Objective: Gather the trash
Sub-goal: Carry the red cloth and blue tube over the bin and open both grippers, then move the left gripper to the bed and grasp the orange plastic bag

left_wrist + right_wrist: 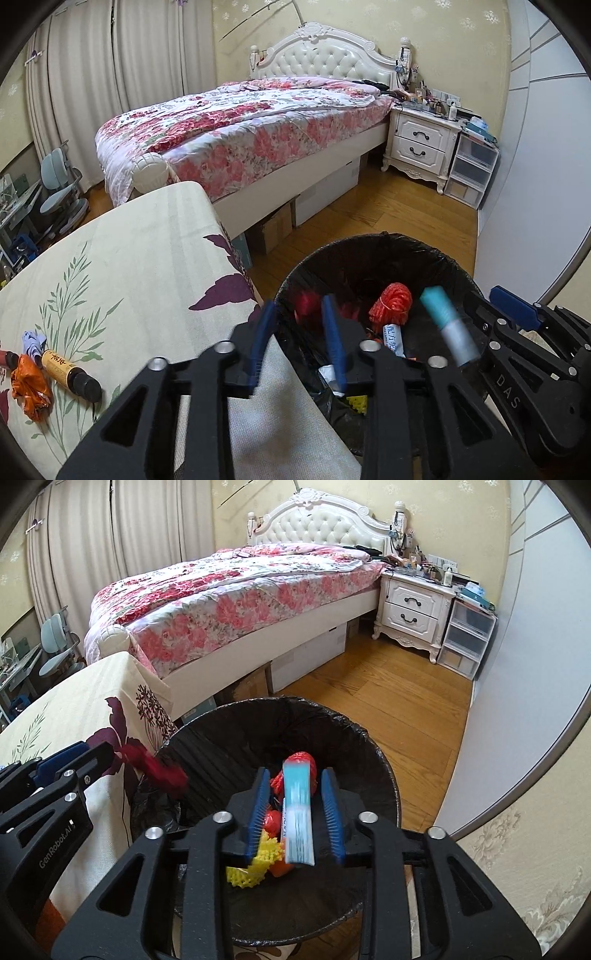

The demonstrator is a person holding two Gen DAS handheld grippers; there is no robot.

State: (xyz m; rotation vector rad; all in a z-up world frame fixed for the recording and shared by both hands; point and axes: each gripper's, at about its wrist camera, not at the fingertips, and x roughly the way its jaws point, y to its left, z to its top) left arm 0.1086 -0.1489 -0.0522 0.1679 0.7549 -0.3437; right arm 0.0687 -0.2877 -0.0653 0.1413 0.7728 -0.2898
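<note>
A black-lined trash bin (369, 240) (280, 701) stands beside the cloth-covered table (147, 277). My left gripper (300, 334) (96, 753) hangs open over the bin's left rim. A blurred dark red scrap (306, 306) (162, 771) is just beyond its tips. My right gripper (295, 810) (487, 306) is open over the bin. A blurred teal and white tube (297, 812) (447, 325) lies between its fingers, clear of both pads. In the bin lie an orange net ball (391, 302) and a yellow mesh piece (255, 864). On the table sit an orange wrapper (31, 384), a yellow-labelled bottle (70, 373) and a lilac scrap (33, 341).
A bed with a floral cover (240, 129) fills the far side, with cardboard boxes (273, 229) under it. A white nightstand (421, 144) and clear plastic drawers (469, 170) stand at the right. Wood floor (388, 701) and a grey wardrobe door (498, 701) flank the bin.
</note>
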